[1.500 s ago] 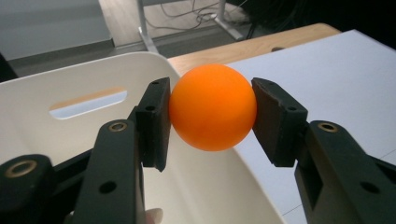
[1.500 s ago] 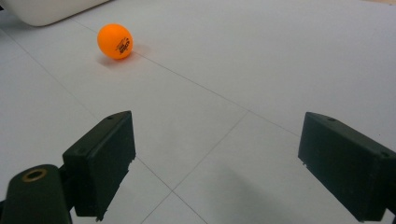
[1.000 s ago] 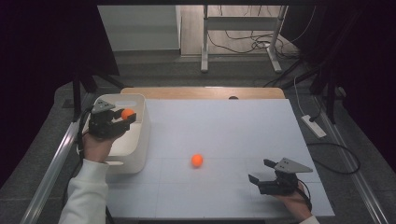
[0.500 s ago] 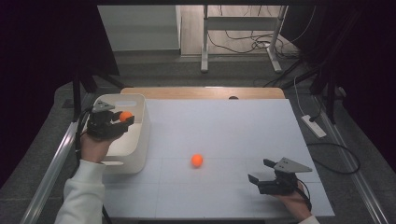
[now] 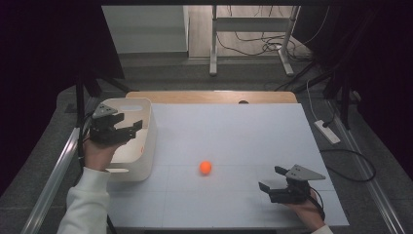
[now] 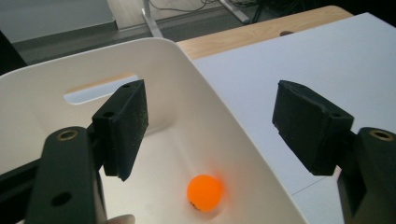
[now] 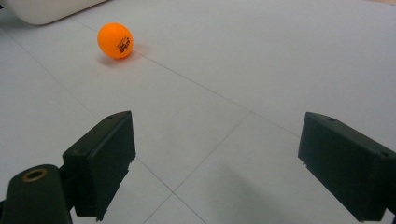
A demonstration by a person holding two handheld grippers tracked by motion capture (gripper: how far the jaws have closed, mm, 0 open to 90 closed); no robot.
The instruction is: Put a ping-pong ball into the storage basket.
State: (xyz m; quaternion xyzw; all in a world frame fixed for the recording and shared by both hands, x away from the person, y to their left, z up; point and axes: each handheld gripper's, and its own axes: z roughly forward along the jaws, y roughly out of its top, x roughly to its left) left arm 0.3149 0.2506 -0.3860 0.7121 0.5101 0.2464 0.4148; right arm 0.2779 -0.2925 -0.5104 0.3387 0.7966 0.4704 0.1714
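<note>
A white bin (image 5: 146,141) stands at the table's left edge. My left gripper (image 5: 127,130) hovers over it, and its jaws have just been opening; nothing is between them now. In the left gripper view an orange ball (image 6: 204,192) lies on the floor of the white bin (image 6: 42,100), below the left gripper (image 6: 210,126). A second orange ball (image 5: 205,167) rests on the white table mid-front. My right gripper (image 5: 272,179) sits low near the front right, open and empty. The right gripper view shows that ball (image 7: 115,40) well ahead and to the left of the right gripper (image 7: 215,163).
The white tabletop (image 5: 243,131) has a wooden strip (image 5: 209,96) along its far edge. A corner of the bin (image 7: 46,9) shows at the top left of the right gripper view. Metal rails, desk legs and cables lie on the floor beyond the table.
The left gripper held an orange ball between its jaws over the bin; the jaws have spread and the ball has dropped into the bin. The right gripper and the table ball stayed put.
</note>
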